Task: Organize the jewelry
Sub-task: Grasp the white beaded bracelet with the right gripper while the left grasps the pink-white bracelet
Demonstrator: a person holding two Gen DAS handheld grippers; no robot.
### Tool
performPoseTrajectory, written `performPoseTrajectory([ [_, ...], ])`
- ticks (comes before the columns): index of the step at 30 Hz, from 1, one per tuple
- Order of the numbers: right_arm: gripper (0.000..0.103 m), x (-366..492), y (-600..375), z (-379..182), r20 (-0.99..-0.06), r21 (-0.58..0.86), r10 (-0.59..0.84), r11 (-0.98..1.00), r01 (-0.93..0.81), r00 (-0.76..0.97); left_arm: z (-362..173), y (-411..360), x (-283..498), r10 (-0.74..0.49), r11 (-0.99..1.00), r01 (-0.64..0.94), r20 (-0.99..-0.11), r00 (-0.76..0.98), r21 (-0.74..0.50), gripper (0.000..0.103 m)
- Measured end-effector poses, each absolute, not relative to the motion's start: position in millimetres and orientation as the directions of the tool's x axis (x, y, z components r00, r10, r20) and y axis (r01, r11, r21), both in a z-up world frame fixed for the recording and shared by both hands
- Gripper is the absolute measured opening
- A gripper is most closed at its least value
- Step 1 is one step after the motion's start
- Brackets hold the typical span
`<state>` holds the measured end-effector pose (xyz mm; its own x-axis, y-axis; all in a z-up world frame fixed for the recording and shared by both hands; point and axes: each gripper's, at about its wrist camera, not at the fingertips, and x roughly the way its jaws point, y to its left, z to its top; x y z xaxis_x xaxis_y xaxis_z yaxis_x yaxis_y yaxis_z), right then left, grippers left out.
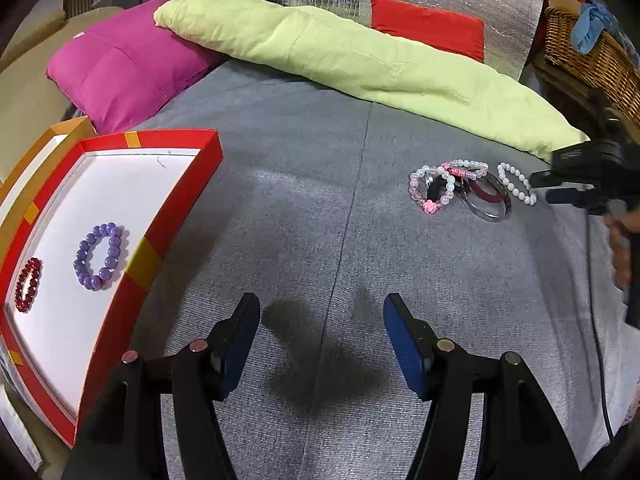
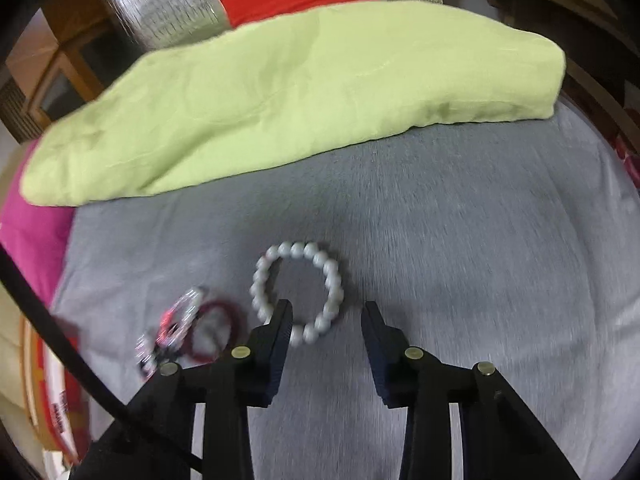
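**Clearly at risk: a grab that catches one side of the white bracelet only**

Nearest the right wrist camera, the right gripper (image 2: 326, 320) is seen part open, nothing clamped between its jaws. Its left finger (image 2: 280, 326) lies across the near arc of the white bead bracelet (image 2: 298, 292), over the beads or touching them (which of the two cannot be told through the blur), while the other finger stands clear on the grey cover (image 2: 460, 240). If the jaws were closed from here, the strand could be missed or merely nudged, since only one side of the ring sits between them; the beads are round and are judged likely to roll out of a partial pinch. Just to the left, the tangle of pink, clear and dark bracelets (image 2: 188, 328) could be dragged along by a careless sweep.

In the left view, the left gripper (image 1: 322, 338) is held wide open and empty above the cover. Beside it the red tray (image 1: 180, 216) is seen, with the purple bracelet (image 1: 99, 256) and dark red bracelet (image 1: 28, 284) laid in it already. Farther back lies the green pillow (image 1: 360, 60).
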<state>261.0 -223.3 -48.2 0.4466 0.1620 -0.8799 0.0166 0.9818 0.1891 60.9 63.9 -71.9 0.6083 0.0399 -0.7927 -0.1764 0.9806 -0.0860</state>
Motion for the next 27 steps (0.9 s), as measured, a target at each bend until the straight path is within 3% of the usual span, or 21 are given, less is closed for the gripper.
performPoseTrajectory([
  [4,0.023,273,-209,-68,-0.907,0.082,0.074,0.997,0.000,0.414,-73,63,62,0.038,0.981,-0.173,-0.794,0.607,-0.085,0.065],
  [5,0.010,272,-208,-68,-0.907,0.064,0.060,0.998,-0.005,0.417,-73,63,62,0.039,0.981,-0.174,-0.792,0.609,-0.085,0.065],
  [12,0.010,232,-226,-62,-0.902,0.079,0.092,0.996,-0.050,0.422,-72,59,59,0.059,0.982,-0.177,-0.781,0.622,-0.067,0.065],
  [18,0.010,177,-261,-63,-0.872,0.208,0.201,0.978,-0.034,0.447,-65,52,65,0.042,0.985,-0.154,-0.775,0.630,-0.072,0.065],
  [27,0.010,145,-273,-69,-0.816,0.308,0.279,0.951,-0.028,0.507,-59,33,134,-0.049,0.982,-0.120,-0.814,0.579,-0.145,0.065],
])
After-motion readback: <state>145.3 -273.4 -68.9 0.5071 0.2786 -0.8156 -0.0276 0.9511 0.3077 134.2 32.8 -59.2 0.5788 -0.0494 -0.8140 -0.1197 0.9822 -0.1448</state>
